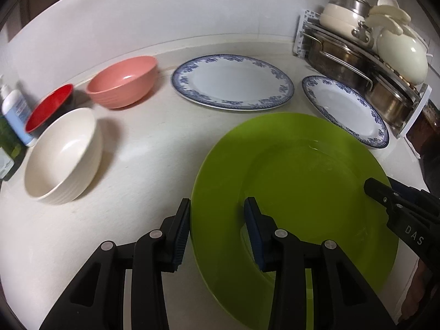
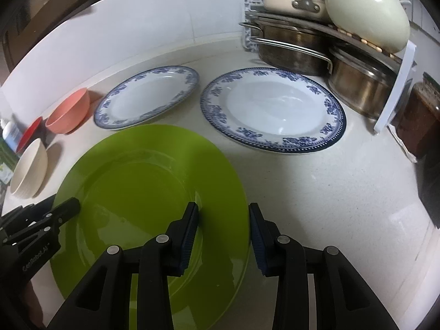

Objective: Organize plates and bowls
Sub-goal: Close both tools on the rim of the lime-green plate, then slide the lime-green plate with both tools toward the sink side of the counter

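The glossy lime-green plastic plate (image 1: 302, 170) looks light, stiff, slippery; it's pinched at opposite rims by left tongs (image 1: 217, 206) and right tongs (image 2: 223, 209), both narrowed.

steel pots (image 2: 297, 52), cream lid (image 2: 368, 13), lotion bottle (image 1: 16, 112)
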